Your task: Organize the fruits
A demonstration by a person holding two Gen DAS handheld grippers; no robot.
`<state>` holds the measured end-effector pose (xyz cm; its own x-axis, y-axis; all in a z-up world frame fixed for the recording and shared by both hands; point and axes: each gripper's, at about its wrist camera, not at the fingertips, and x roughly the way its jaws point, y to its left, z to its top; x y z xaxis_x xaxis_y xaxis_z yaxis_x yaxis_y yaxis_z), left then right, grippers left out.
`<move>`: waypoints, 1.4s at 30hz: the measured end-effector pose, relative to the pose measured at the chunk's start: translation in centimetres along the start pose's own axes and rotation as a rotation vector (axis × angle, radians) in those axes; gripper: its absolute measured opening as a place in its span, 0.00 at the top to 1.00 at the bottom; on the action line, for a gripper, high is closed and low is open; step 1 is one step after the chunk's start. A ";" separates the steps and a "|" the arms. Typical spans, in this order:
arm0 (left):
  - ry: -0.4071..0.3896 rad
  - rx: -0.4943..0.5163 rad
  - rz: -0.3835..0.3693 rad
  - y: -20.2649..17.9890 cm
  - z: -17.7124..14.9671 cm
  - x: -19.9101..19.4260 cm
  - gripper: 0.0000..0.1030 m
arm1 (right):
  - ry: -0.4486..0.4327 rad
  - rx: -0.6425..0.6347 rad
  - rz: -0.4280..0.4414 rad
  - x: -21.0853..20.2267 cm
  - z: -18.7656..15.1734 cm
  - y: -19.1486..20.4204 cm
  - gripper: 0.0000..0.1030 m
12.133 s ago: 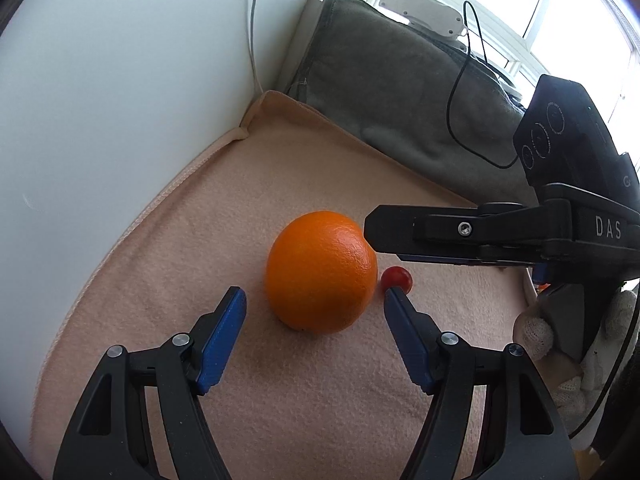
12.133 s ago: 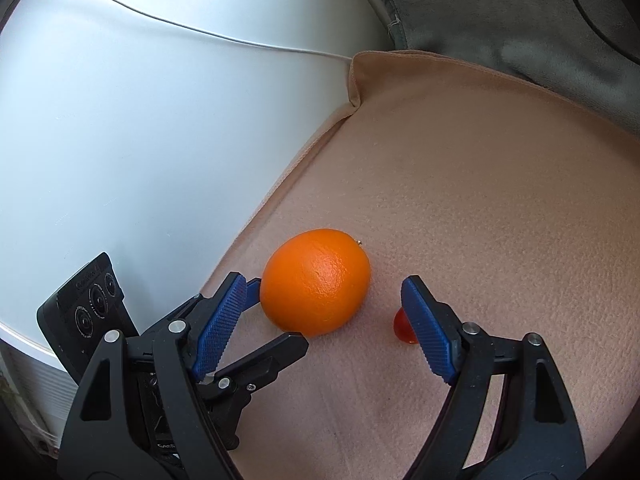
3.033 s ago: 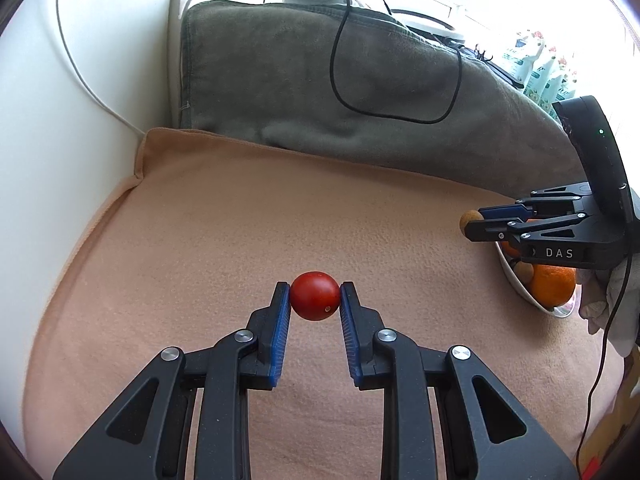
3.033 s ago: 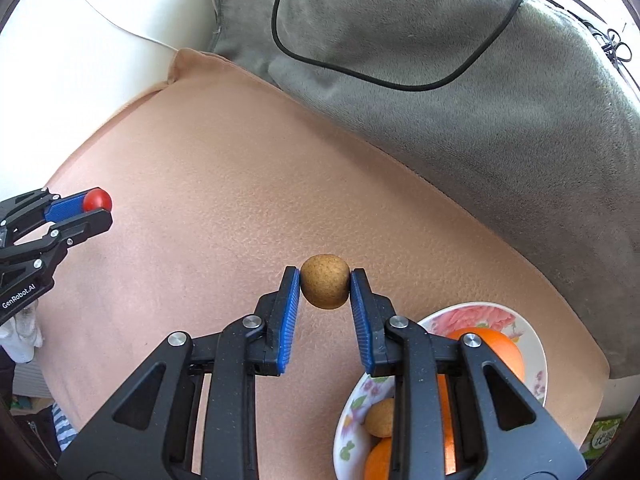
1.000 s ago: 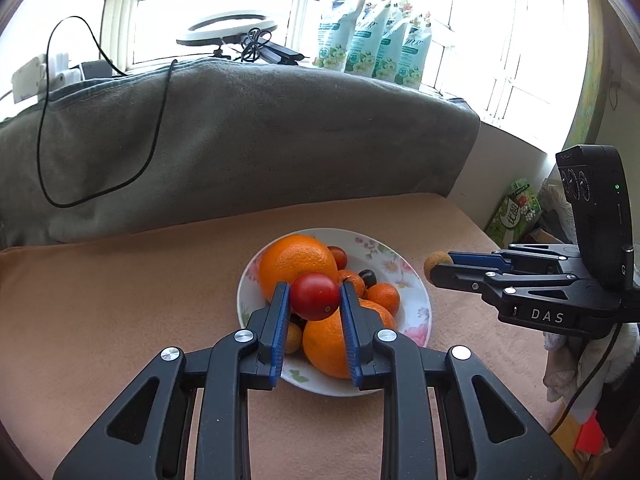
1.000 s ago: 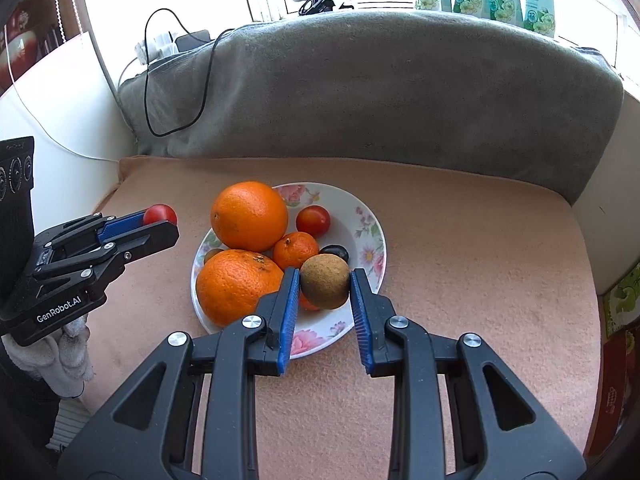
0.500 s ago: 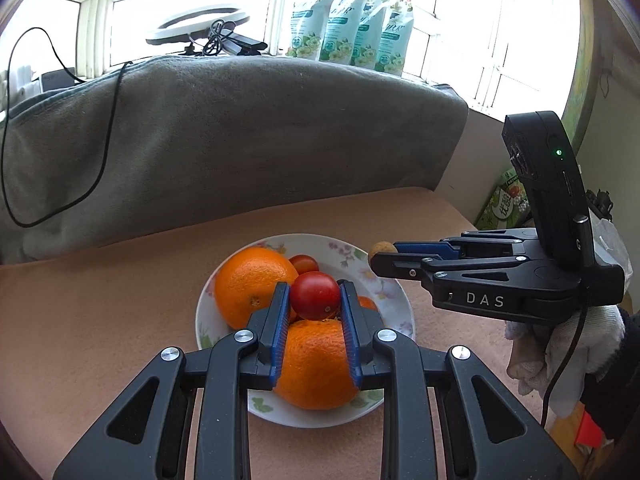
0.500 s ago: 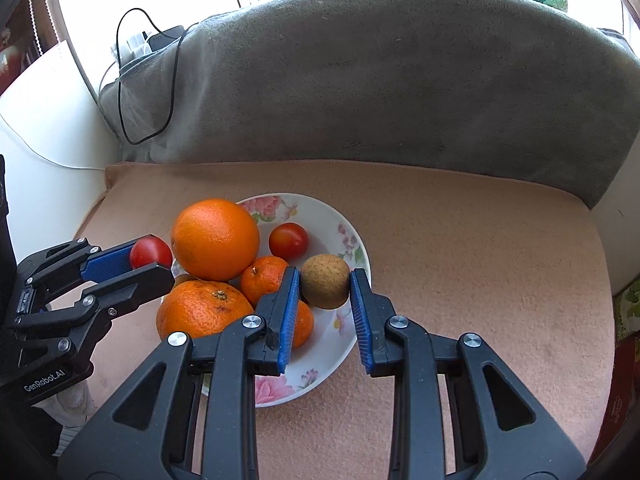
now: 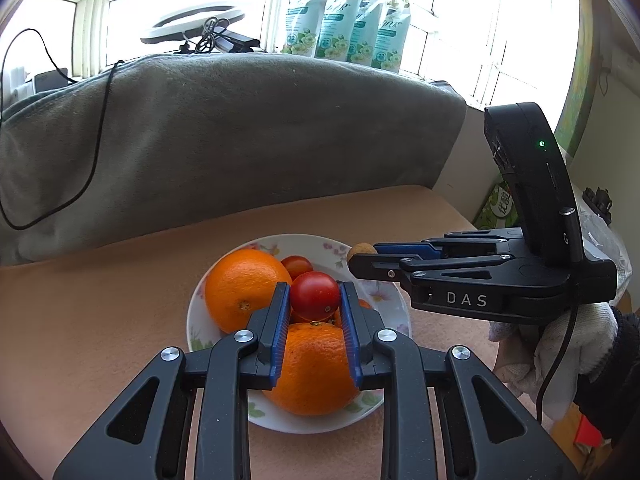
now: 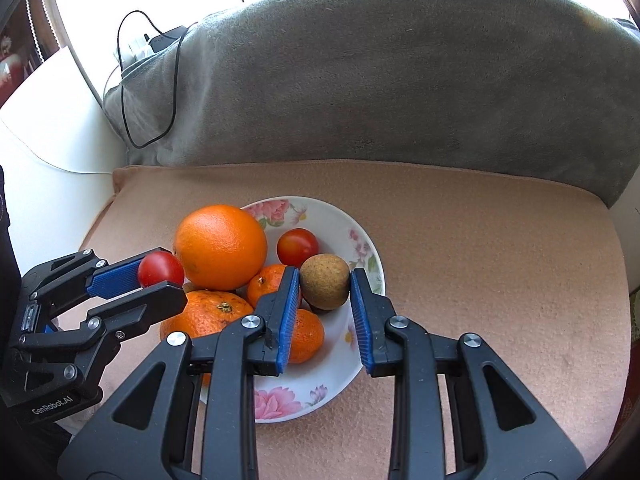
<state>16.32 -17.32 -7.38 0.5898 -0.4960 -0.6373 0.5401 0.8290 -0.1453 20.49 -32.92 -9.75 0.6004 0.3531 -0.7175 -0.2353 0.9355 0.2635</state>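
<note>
A white flowered bowl (image 9: 380, 300) (image 10: 340, 220) on the tan blanket holds two large oranges (image 9: 240, 284) (image 10: 220, 246), small tangerines (image 10: 268, 282) and a red tomato (image 10: 298, 246). My left gripper (image 9: 314, 296) is shut on a red cherry tomato (image 9: 314, 295) just above the fruit in the bowl; it also shows in the right wrist view (image 10: 160, 270). My right gripper (image 10: 325, 286) is shut on a small brown round fruit (image 10: 324, 286) over the bowl's right side; that fruit also shows in the left wrist view (image 9: 360, 249).
A grey cushion (image 9: 240, 128) (image 10: 400, 80) with a black cable (image 9: 92, 152) rises behind the tan blanket (image 10: 500, 264). A white wall (image 10: 44, 128) stands on the left. Pouches (image 9: 348, 36) and a ring light (image 9: 192, 28) sit on the windowsill.
Both grippers have moved in closer over the bowl, each still holding its fruit. The bowl looks larger and nearer in both views.
</note>
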 end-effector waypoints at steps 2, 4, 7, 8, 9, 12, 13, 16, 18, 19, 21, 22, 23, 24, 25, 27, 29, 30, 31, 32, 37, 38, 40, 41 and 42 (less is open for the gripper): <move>0.000 0.003 0.001 -0.1 0.0 -0.1 0.77 | -0.002 0.000 0.002 -0.1 0.0 0.0 0.73; -0.003 0.002 0.004 -0.1 0.1 -0.2 0.77 | -0.008 -0.001 0.000 -0.2 -0.1 0.1 0.62; -0.007 -0.001 0.007 0.1 0.2 -0.4 0.77 | -0.028 -0.003 0.001 -0.6 0.1 0.2 0.47; -0.008 -0.002 0.011 0.1 0.2 -0.4 0.77 | -0.030 -0.001 0.000 -0.7 0.2 0.2 0.47; -0.009 -0.004 0.013 0.2 0.2 -0.5 0.77 | -0.035 0.001 -0.001 -0.9 0.2 0.2 0.47; -0.011 -0.011 0.015 0.4 0.1 -0.8 0.77 | -0.044 0.007 -0.003 -1.2 0.4 0.2 0.47; -0.012 -0.013 0.016 0.5 0.1 -0.9 0.73 | -0.045 0.006 -0.004 -1.3 0.4 0.2 0.47; -0.020 -0.017 0.018 0.6 -0.1 -1.4 0.60 | -0.056 0.011 -0.013 -1.6 0.3 0.3 0.39; -0.023 -0.020 0.021 0.6 -0.1 -1.7 0.52 | -0.069 0.019 -0.016 -2.0 0.2 0.3 0.30; -0.028 -0.023 0.022 0.7 -0.2 -1.9 0.44 | -0.074 0.023 -0.018 -2.1 0.1 0.3 0.28; -0.037 -0.029 0.024 0.7 -0.2 -2.3 0.39 | -0.083 0.034 -0.020 -2.5 0.0 0.3 0.23; -0.039 -0.031 0.025 0.7 -0.3 -2.5 0.38 | -0.090 0.037 -0.022 -2.7 -0.1 0.4 0.22; -0.039 -0.035 0.029 0.7 -0.3 -2.7 0.35 | -0.094 0.039 -0.029 -2.9 -0.3 0.4 0.20; -0.039 -0.038 0.037 0.7 -0.4 -2.9 0.31 | -0.097 0.041 -0.034 -3.1 -0.4 0.5 0.20; -0.043 -0.042 0.047 0.6 -0.4 -3.1 0.26 | -0.099 0.043 -0.037 -3.4 -0.5 0.5 0.20; -0.050 -0.047 0.061 0.6 -0.6 -3.6 0.25 | -0.105 0.046 -0.047 -3.9 -0.8 0.6 0.20; -0.050 -0.056 0.068 0.7 -0.7 -4.1 0.25 | -0.112 0.050 -0.069 -4.5 -1.2 0.7 0.20; -0.050 -0.062 0.072 0.8 -0.9 -4.3 0.25 | -0.117 0.051 -0.073 -4.9 -1.4 0.8 0.20; -0.049 -0.067 0.076 0.8 -1.0 -4.5 0.25 | -0.122 0.052 -0.075 -5.2 -1.6 0.9 0.20; -0.048 -0.072 0.080 0.9 -1.1 -4.7 0.25 | -0.128 0.052 -0.078 -5.6 -1.8 1.0 0.20; -0.054 -0.079 0.094 0.8 -1.7 -5.9 0.24 | -0.164 0.042 -0.104 -7.5 -2.6 2.1 0.19; -0.056 -0.080 0.099 0.7 -1.8 -6.1 0.24 | -0.170 0.039 -0.111 -7.9 -2.7 2.4 0.19; -0.062 -0.085 0.109 0.6 -2.1 -6.6 0.24 | -0.184 0.030 -0.131 -8.7 -3.2 3.0 0.16; -0.061 -0.087 0.115 0.6 -2.1 -6.9 0.24 | -0.193 0.024 -0.142 -9.1 -3.4 3.4 0.10; -0.062 -0.090 0.123 0.6 -2.3 -7.1 0.24 | -0.206 0.017 -0.151 -9.4 -3.7 3.8 0.06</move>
<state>11.05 -12.73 -4.65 0.6856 -0.4020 -0.6069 0.4072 0.9029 -0.1381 11.13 -32.77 -4.39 0.7710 0.2028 -0.6037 -0.1195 0.9772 0.1757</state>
